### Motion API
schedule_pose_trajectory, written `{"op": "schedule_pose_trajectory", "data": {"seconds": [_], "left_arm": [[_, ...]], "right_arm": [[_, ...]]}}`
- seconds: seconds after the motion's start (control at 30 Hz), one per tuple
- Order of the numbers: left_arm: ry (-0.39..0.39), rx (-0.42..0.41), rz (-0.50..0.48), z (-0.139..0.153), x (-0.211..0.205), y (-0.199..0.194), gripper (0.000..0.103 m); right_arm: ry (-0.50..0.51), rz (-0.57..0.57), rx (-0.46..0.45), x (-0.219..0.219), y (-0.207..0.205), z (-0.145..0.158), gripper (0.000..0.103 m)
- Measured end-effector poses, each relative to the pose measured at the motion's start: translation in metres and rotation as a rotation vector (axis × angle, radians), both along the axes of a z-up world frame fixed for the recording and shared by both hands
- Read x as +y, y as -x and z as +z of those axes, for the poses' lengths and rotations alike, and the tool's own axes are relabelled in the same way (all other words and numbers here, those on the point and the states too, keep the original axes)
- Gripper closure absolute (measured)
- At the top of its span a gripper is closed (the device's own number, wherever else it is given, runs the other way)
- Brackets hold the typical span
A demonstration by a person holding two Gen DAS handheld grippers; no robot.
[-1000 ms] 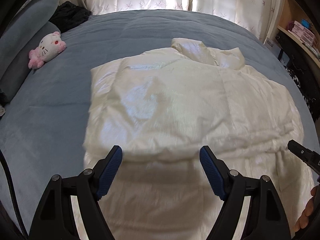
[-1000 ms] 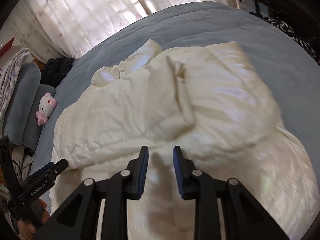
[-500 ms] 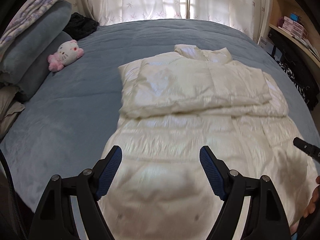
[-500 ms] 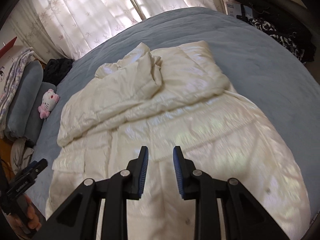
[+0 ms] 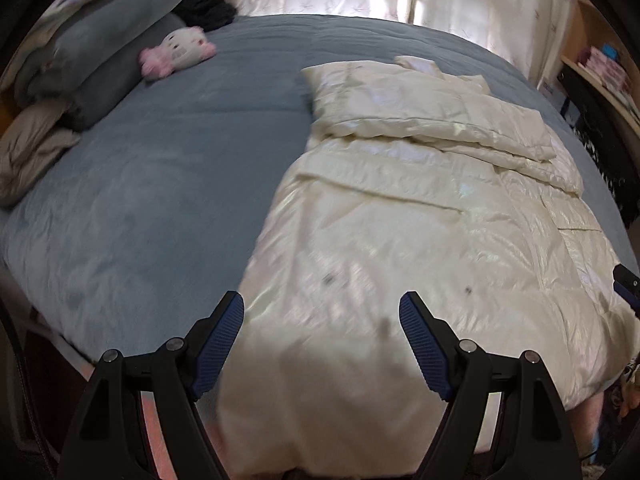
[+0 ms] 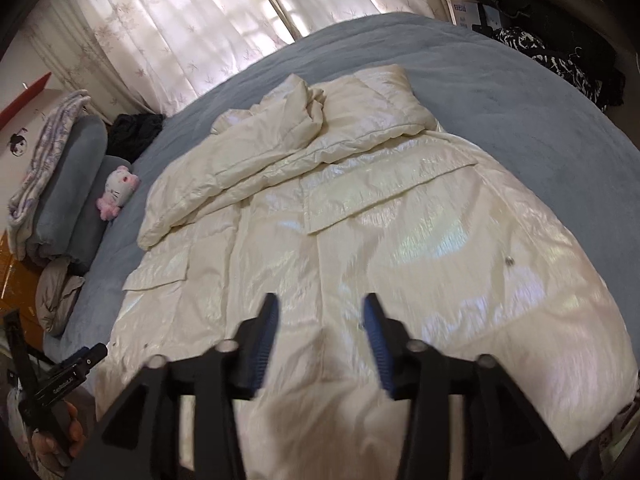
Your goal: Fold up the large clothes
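A cream padded long coat (image 5: 420,220) lies spread on the grey-blue bed (image 5: 160,168), sleeves folded across its chest, collar at the far end, hem over the near bed edge. My left gripper (image 5: 322,312) is open and empty above the hem's left corner. My right gripper (image 6: 320,320) is open and empty above the middle of the lower coat (image 6: 380,248). The right gripper's tip shows at the left wrist view's right edge (image 5: 626,284); the left gripper shows at the right wrist view's lower left (image 6: 68,376).
A pink-and-white cat plush (image 5: 178,54) lies by grey pillows (image 5: 100,52) at the far left, with a beige cushion (image 5: 28,152) nearer. Dark clothing (image 6: 134,134) sits by the curtains. Shelves and dark garments (image 6: 560,60) stand right of the bed.
Both grippers have pulled back toward the foot of the bed, from the folded sleeves to the hem. The right gripper's jaws have opened from nearly shut to wide.
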State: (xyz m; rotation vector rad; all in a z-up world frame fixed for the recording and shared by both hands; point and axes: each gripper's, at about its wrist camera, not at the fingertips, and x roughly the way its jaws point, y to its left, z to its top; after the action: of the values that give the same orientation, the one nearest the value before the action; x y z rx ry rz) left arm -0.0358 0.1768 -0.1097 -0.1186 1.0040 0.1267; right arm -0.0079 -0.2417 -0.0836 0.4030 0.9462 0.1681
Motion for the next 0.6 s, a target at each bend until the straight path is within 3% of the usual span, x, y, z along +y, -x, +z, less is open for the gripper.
{"op": "schedule_pose_trajectory", "data": {"seconds": [0.2,0.3,0.47,0.6], "left_arm": [[0.026,0.028,0.015,-0.016,0.024,0.025,0.024],[0.079,0.066,0.028,-0.03,0.037,0.033,0.024],[0.175,0.086,0.024,-0.044,0.048,0.036,0.024],[0.203,0.089,0.011,-0.048,0.05,0.035,0.024]], "right_arm": [[0.015,0.029,-0.037,-0.003,0.019,0.008,0.049],[0.051,0.026,-0.03,-0.012,0.024,0.008,0.048],[0.081,-0.015,-0.036,-0.04,0.034,0.008,0.048],[0.108,-0.071,-0.02,-0.074,0.041,0.011,0.048]]}}
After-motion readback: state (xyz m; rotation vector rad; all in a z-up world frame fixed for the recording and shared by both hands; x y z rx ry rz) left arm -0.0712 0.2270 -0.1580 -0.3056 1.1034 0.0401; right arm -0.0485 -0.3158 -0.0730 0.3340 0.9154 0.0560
